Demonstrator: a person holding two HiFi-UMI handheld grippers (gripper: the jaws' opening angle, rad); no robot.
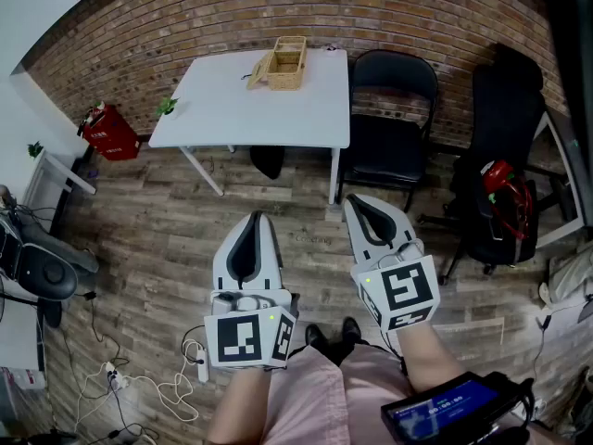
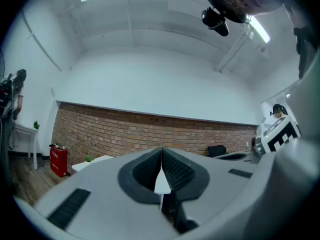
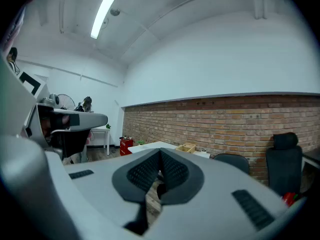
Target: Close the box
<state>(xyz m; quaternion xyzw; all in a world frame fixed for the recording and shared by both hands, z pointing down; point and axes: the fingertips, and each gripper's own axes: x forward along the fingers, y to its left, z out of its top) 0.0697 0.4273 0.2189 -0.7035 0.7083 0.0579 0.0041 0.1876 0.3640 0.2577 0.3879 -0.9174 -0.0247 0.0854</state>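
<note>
The woven box (image 1: 285, 63) is sitting on the far part of a white table (image 1: 241, 109), close to the brick wall (image 1: 185, 26), with its lid (image 1: 258, 70) hanging open and tilted off its left side. In the right gripper view the box (image 3: 186, 147) is showing small, beyond the jaw tips and well apart from them.

Both tools are being held low, close to the person's body, over the wood floor (image 1: 157, 239) and far short of the table. The left gripper (image 1: 253, 219) is pointing forward with its jaws clenched together on nothing. The right gripper (image 1: 358, 202) is angling slightly left, its jaws likewise pressed together and empty. The two are standing side by side, apart.

Open floor is lying between the grippers and the table. A black folding chair (image 1: 389, 119) is standing just beside the table's right edge. Further right, a second black chair (image 1: 505, 156) is carrying a red object (image 1: 505, 188). A red container (image 1: 109, 133) is resting on the floor left of the table. A power strip with white cables (image 1: 199, 360) is trailing beside the person's left.
</note>
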